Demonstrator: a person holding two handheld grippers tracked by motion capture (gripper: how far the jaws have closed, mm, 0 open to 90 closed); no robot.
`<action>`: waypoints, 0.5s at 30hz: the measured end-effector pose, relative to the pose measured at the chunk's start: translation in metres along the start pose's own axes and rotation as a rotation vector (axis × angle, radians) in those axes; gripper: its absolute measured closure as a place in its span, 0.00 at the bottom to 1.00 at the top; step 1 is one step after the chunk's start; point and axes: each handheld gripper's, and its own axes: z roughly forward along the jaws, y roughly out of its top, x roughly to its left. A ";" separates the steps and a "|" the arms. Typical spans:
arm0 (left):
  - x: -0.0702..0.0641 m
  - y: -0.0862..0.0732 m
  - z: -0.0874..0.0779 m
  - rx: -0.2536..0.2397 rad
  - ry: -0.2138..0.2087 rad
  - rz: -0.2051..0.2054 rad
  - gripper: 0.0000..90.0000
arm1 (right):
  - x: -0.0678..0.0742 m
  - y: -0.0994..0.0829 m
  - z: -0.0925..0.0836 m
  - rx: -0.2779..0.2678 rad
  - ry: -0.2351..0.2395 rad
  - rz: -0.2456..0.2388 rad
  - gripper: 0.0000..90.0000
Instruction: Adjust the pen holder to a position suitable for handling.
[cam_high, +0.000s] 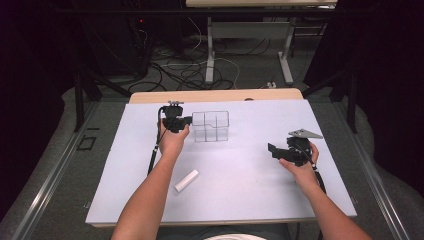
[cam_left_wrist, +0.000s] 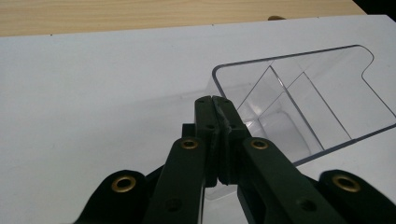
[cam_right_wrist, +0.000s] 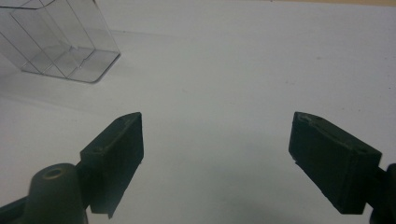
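Observation:
A clear plastic container (cam_high: 210, 125) with inner dividers stands at the back middle of the white tabletop. My left gripper (cam_high: 189, 120) is at its left side, and in the left gripper view the left gripper (cam_left_wrist: 215, 99) has its jaws pressed together on the near wall of the container (cam_left_wrist: 299, 98). My right gripper (cam_high: 272, 149) hovers over the right part of the table, pointing left. In the right gripper view the right gripper (cam_right_wrist: 215, 140) stands open with only bare tabletop between its jaws, and the container (cam_right_wrist: 60, 42) lies far off at the upper left.
A small white block (cam_high: 186, 180) lies on the white tabletop (cam_high: 240, 195) near the left forearm. A wooden strip (cam_high: 215, 95) runs along the table's far edge. Beyond it are cables and another table's legs on the floor.

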 end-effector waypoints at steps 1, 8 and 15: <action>-0.001 0.000 0.000 0.007 0.000 -0.002 1.00 | 0.000 0.000 0.000 0.000 0.000 0.000 0.19; -0.003 0.000 0.001 0.002 0.004 -0.018 1.00 | -0.001 0.000 0.000 0.002 0.000 -0.001 0.19; -0.004 0.000 0.001 0.003 -0.005 -0.024 1.00 | 0.000 0.000 0.001 0.003 0.000 0.000 0.19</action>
